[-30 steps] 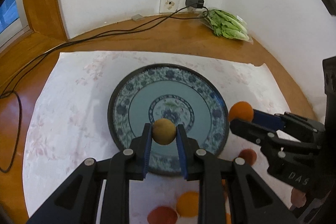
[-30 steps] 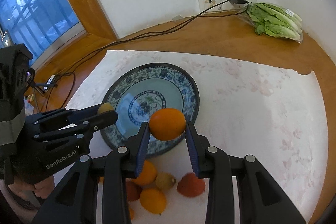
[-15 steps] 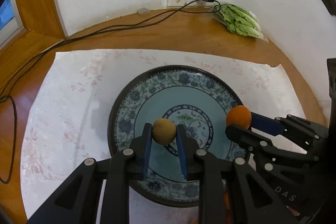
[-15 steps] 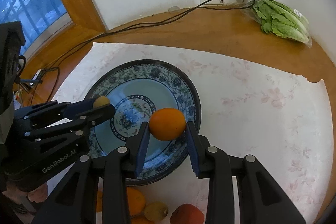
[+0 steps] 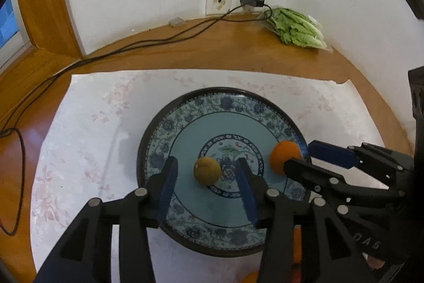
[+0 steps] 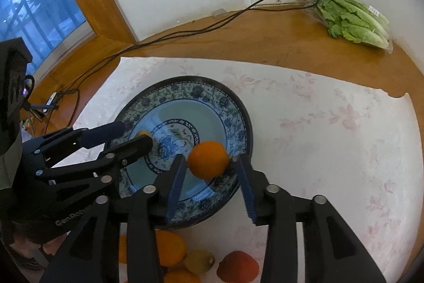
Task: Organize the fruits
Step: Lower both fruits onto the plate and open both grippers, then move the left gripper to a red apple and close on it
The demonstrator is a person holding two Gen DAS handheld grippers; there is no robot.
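Two fruits just let go over the plate (image 5: pixel 278 108). Yellow-brown fruit (image 5: pixel 207 170) sits between the left gripper (image 5: pixel 206 183) pads, clear gap each side, over the plate's blue centre medallion; can't tell if it's resting on the plate or not quite down. Orange (image 6: pixel 208 159) is between the right gripper (image 6: pixel 212 186) pads, near the plate's right rim side; left pad looks just beside it, right pad apart, so it's released too. Both sets of jaws have just been opening, fruit between them but not clamped.

Handling, my read: both fruits are round, light, firm-skinned, smooth. They'll roll on glazed ceramic, the orange especially since it's on the sloped band near the rim. Grip across the widest part, pads square to it, moderate squeeze; skin bruises if crushed. Back the grippers out straight so a pad doesn't nudge either fruit.

More fruit waits on the cloth (image 6: pixel 331 137) below the plate: oranges (image 6: pixel 169 247), a yellow one (image 6: pixel 198 260), a red one (image 6: pixel 238 267). Bagged lettuce (image 6: pixel 352 20) and charger cable (image 6: pixel 185 33) lie well apart at the back, not in the way.
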